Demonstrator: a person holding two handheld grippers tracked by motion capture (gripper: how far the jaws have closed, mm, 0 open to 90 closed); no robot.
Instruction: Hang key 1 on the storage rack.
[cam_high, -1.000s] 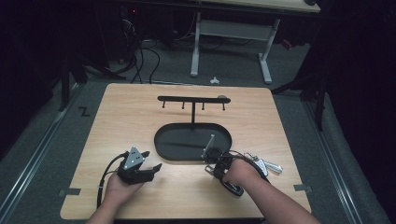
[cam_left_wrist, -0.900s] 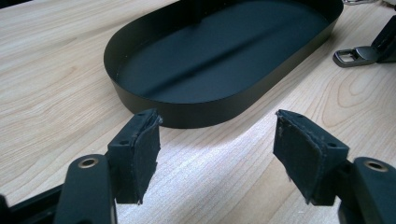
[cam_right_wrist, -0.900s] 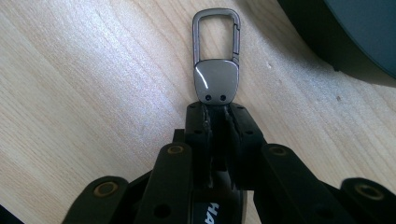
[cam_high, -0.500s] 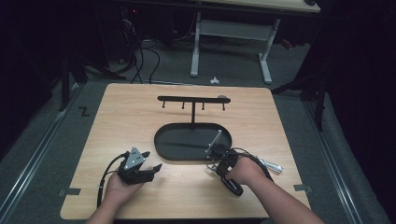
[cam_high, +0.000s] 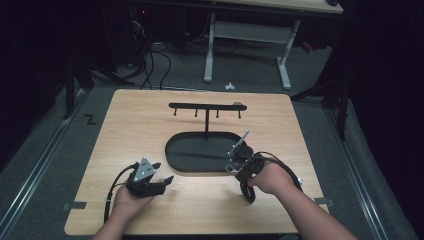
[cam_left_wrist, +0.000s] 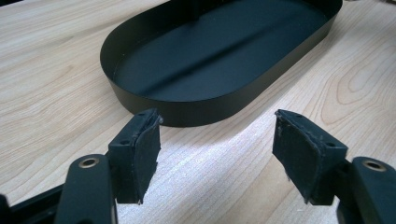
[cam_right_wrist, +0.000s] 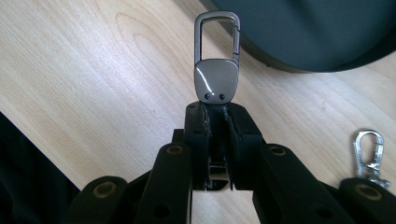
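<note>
We have the right tool (cam_right_wrist: 215, 119) pinched almost shut on a keychain clip (cam_right_wrist: 216, 60), a small metal carabiner with a polished plate below its snap loop; the pads grip its lower end, and the loop stands out past the jaws, clear of the bench (cam_high: 150, 125), near the right end of the black oval tray (cam_left_wrist: 154, 100). We judge the clip light, rigid and smooth, so it could slip or swivel between the pads if held by too little; the grip low on it looks right, since it leaves the loop free to go over a peg. The spring gate is the delicate part and we would not squeeze there. In the high view the right tool (cam_high: 240, 157) sits at the tray's right rim, and the hook rack (cam_high: 206, 106), a crossbar with small pegs on a post rising from the tray, stands beyond it; we take the pegs for the likely goal. The post and the tray wall lie between the clip and the pegs, so the path should pass above them. A second clip (cam_right_wrist: 369, 151), silvery, lies on the bench to the right of the jaws, well clear. The left tool (cam_left_wrist: 219, 158) rests wide open and empty over bare wood just short of the tray's left end.
</note>
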